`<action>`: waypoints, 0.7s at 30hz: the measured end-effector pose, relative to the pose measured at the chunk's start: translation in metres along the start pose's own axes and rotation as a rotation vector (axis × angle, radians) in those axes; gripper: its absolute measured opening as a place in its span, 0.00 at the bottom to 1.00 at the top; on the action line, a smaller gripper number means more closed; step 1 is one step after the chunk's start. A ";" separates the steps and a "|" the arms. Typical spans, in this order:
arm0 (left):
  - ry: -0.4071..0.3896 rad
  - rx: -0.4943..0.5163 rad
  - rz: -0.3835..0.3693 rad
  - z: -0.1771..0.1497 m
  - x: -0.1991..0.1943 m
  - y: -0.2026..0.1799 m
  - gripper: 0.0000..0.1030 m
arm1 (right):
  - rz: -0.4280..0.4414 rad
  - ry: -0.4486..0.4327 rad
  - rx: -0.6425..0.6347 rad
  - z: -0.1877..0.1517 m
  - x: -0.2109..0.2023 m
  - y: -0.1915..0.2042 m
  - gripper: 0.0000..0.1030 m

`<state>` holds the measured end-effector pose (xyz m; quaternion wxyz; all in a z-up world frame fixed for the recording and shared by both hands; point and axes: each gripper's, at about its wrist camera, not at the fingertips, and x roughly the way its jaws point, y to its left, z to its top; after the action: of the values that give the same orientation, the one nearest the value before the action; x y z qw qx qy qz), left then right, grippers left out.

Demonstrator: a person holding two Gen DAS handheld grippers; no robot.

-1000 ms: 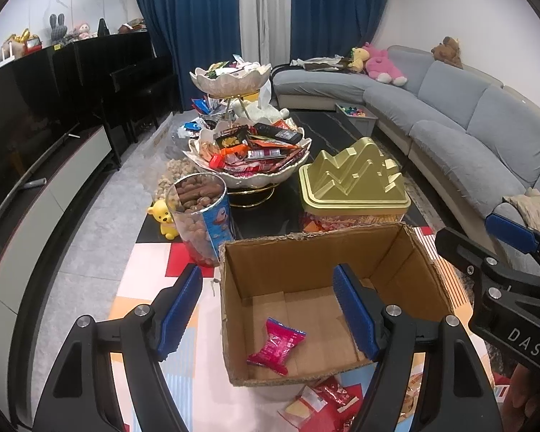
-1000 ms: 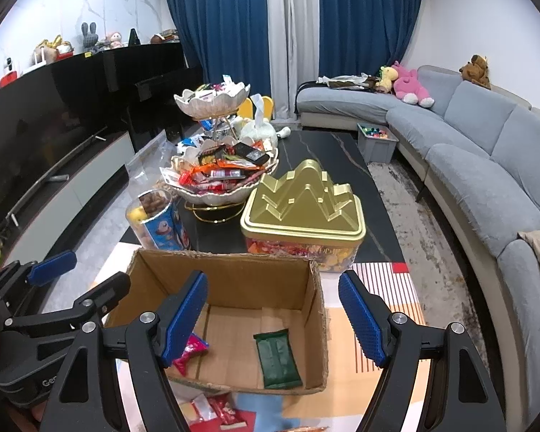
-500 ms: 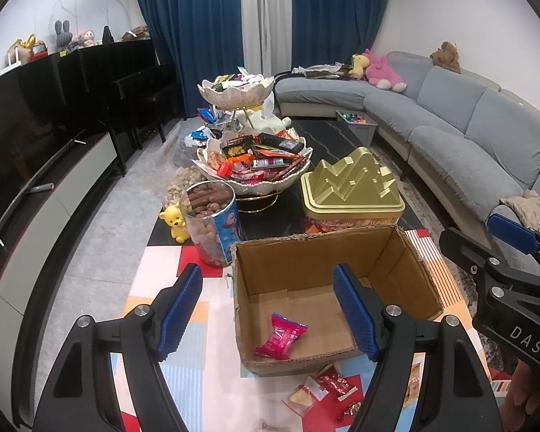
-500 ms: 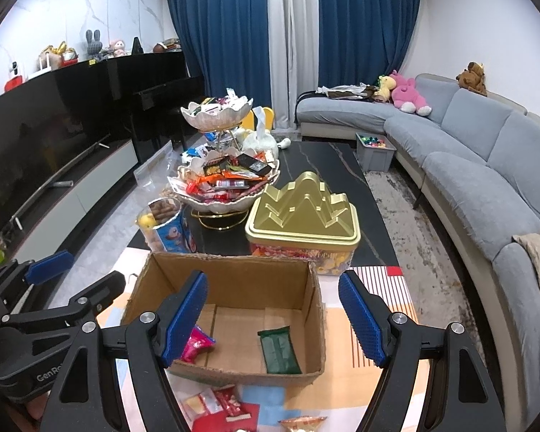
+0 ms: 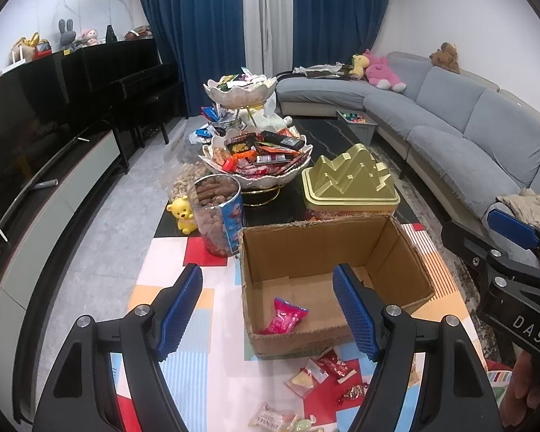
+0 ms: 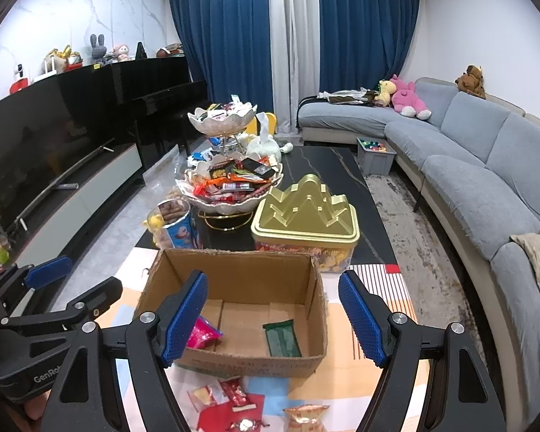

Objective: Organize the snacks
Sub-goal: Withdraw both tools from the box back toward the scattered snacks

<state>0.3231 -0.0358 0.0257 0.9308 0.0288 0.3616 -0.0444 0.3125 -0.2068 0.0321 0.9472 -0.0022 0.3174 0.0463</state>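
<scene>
Open brown cardboard box (image 5: 396,248) holding pink snack packet (image 5: 284,320) and green bar (image 6: 281,338), left claw (image 5: 270,309) and right claw (image 6: 273,316) both hanging spread and empty above its near edge

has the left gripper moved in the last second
Yes. The left gripper pulled back and up from the brown cardboard box; loose snack packets before it now show.
</scene>
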 end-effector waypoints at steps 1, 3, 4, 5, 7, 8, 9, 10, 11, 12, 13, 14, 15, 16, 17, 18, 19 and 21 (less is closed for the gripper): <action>0.000 -0.001 0.000 -0.002 -0.002 0.000 0.72 | 0.002 0.000 0.000 -0.001 -0.001 0.000 0.74; 0.002 0.000 0.001 -0.006 -0.006 0.001 0.72 | 0.004 0.003 -0.003 -0.004 -0.003 0.000 0.74; 0.004 0.001 0.001 -0.007 -0.008 0.000 0.72 | 0.005 0.003 -0.003 -0.006 -0.005 0.000 0.74; 0.007 0.001 0.001 -0.009 -0.009 0.000 0.72 | 0.007 0.005 -0.003 -0.008 -0.006 0.000 0.74; 0.009 -0.001 0.000 -0.013 -0.013 0.000 0.72 | 0.010 0.008 -0.003 -0.012 -0.008 0.001 0.74; 0.010 -0.002 0.000 -0.015 -0.013 0.000 0.72 | 0.011 0.009 -0.002 -0.014 -0.010 0.001 0.74; 0.013 -0.003 -0.001 -0.018 -0.015 -0.001 0.72 | 0.013 0.011 -0.001 -0.016 -0.011 0.001 0.74; 0.015 -0.004 0.000 -0.020 -0.016 -0.001 0.72 | 0.015 0.014 0.000 -0.019 -0.012 0.001 0.74; 0.018 -0.005 0.001 -0.023 -0.017 -0.001 0.72 | 0.016 0.015 0.000 -0.020 -0.013 0.001 0.74; 0.020 -0.006 0.001 -0.024 -0.018 -0.001 0.72 | 0.018 0.018 -0.001 -0.023 -0.014 0.002 0.74; 0.025 -0.008 0.001 -0.027 -0.018 -0.001 0.72 | 0.020 0.019 -0.002 -0.025 -0.016 0.002 0.74; 0.029 -0.010 0.002 -0.030 -0.019 -0.001 0.72 | 0.021 0.021 -0.005 -0.027 -0.016 0.003 0.74; 0.033 -0.011 0.003 -0.032 -0.019 0.000 0.72 | 0.022 0.022 -0.006 -0.029 -0.017 0.003 0.74; 0.038 -0.012 0.004 -0.036 -0.019 0.000 0.72 | 0.022 0.023 -0.008 -0.030 -0.018 0.004 0.74; 0.043 -0.013 0.007 -0.039 -0.019 0.000 0.72 | 0.022 0.024 -0.011 -0.033 -0.019 0.004 0.74; 0.047 -0.014 0.008 -0.042 -0.019 0.000 0.72 | 0.022 0.025 -0.014 -0.036 -0.020 0.005 0.74; 0.053 -0.017 0.008 -0.046 -0.020 0.001 0.72 | 0.023 0.026 -0.017 -0.038 -0.020 0.005 0.74; 0.064 -0.020 0.010 -0.051 -0.019 0.001 0.72 | 0.025 0.031 -0.026 -0.044 -0.022 0.007 0.74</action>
<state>0.2745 -0.0289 0.0009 0.9192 0.0225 0.3915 -0.0353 0.2683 -0.2034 0.0101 0.9414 -0.0114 0.3312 0.0621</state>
